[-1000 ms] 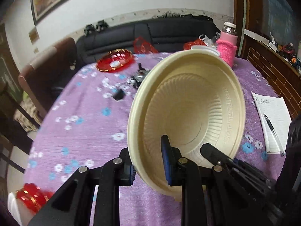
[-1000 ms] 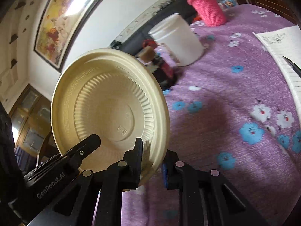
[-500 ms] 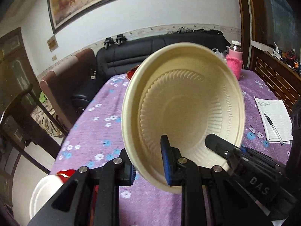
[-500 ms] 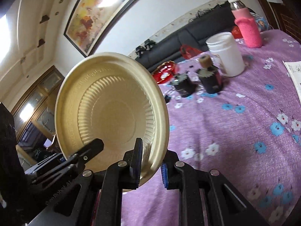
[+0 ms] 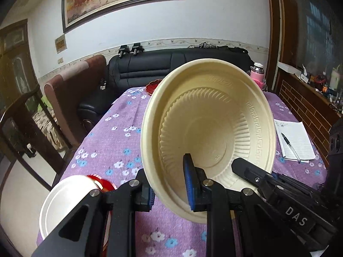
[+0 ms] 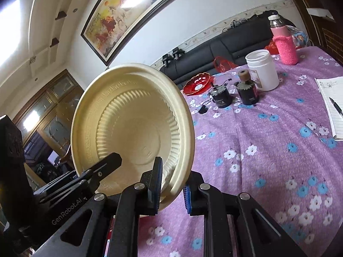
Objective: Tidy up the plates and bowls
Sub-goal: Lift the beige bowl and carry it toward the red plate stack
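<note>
A cream ribbed bowl [image 5: 210, 132] is held tilted in the air above the purple flowered table [image 5: 120, 141]. My left gripper [image 5: 169, 190] is shut on its lower left rim. My right gripper [image 6: 171, 184] is shut on the same bowl [image 6: 130, 128] at its lower right rim. Each gripper shows in the other's view, clamped on the far side of the bowl. A white plate [image 5: 64, 201] lies over a red plate [image 5: 106, 185] at the table's near left corner. A red dish [image 6: 198, 83] sits at the far end.
A white jar [image 6: 262, 72], a pink-sleeved bottle [image 6: 284, 42] and two small dark motors [image 6: 233, 94] stand at the far side. A notepad with a pen [image 5: 294, 141] lies at the right edge. A black sofa [image 5: 171, 68] and a brown chair [image 5: 72, 94] stand beyond the table.
Both grippers have pulled back and risen with the bowl, tilting upward. The white and red plates at the near left corner have come into the left view.
</note>
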